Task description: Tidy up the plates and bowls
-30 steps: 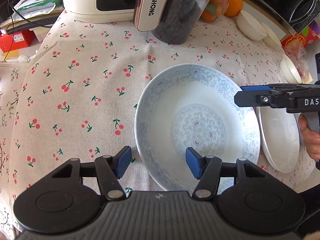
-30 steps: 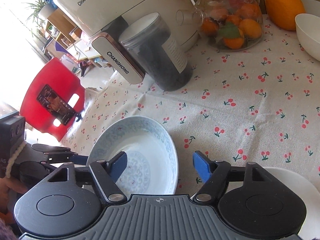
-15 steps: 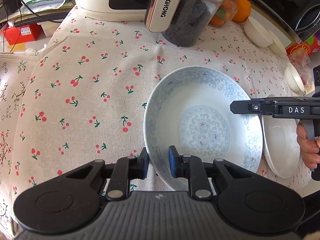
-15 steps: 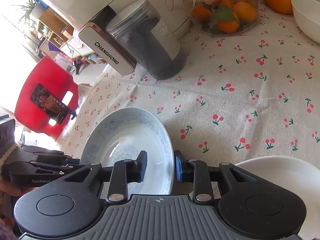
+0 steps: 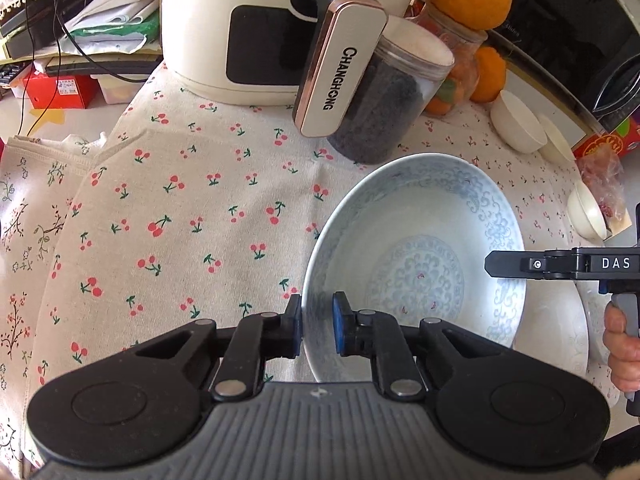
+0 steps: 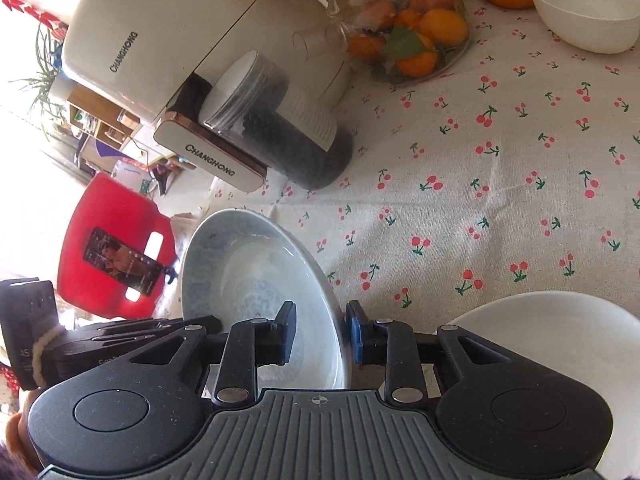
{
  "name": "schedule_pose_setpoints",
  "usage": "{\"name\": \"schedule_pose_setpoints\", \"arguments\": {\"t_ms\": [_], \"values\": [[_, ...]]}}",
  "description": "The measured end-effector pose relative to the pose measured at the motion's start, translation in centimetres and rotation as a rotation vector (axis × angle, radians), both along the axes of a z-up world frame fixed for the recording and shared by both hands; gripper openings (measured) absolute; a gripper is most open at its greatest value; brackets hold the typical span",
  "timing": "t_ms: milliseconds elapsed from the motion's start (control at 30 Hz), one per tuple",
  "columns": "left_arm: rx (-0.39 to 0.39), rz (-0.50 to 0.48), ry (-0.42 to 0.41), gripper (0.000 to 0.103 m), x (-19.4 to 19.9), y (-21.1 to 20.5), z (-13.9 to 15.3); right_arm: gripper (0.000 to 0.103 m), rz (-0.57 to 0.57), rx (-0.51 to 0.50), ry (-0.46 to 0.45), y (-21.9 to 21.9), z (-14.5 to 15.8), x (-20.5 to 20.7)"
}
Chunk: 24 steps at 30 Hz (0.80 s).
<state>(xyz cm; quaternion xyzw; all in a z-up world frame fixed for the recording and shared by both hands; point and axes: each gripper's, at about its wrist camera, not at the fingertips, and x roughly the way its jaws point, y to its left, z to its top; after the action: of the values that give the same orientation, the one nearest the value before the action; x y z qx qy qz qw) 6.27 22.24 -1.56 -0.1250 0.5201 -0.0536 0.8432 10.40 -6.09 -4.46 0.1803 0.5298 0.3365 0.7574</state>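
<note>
A large blue-patterned bowl [image 5: 416,264] is held up off the cherry tablecloth, tilted. My left gripper [image 5: 316,330] is shut on its near rim. My right gripper [image 6: 320,334] is shut on the opposite rim of the same bowl [image 6: 256,276]; it shows side-on in the left wrist view [image 5: 490,265]. A white plate [image 5: 556,336] lies on the cloth under the bowl's right side, and also shows in the right wrist view [image 6: 560,332].
A cream Changhong air fryer [image 5: 280,28] and a dark-filled jar [image 5: 384,96] stand behind the bowl. A glass jar of oranges [image 6: 404,28] and small white bowls [image 5: 518,122] [image 5: 586,210] sit at the back right. A red chair [image 6: 112,248] is beyond the table edge.
Both grippers closed on opposite rims of the patterned bowl and raised it, tilting it, off the cloth.
</note>
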Motion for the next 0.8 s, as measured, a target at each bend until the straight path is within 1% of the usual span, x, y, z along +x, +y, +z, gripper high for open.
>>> {"name": "schedule_pose_setpoints", "arguments": {"t_ms": [233,533,800], "values": [[-0.010,-0.011,-0.039,0.013,0.8,-1.5,1.1,0.027,-0.048,0.008,0.032,-2.1,1.0,0.2],[-0.025,-0.040,-0.073,0.013,2.2,-4.1,2.4,0.027,-0.097,0.032,0.037,-5.7,2.4,-0.2],[-0.019,-0.099,-0.080,0.013,3.2,-8.4,2.7,0.027,-0.155,0.021,0.064,-9.8,2.5,-0.7]]}}
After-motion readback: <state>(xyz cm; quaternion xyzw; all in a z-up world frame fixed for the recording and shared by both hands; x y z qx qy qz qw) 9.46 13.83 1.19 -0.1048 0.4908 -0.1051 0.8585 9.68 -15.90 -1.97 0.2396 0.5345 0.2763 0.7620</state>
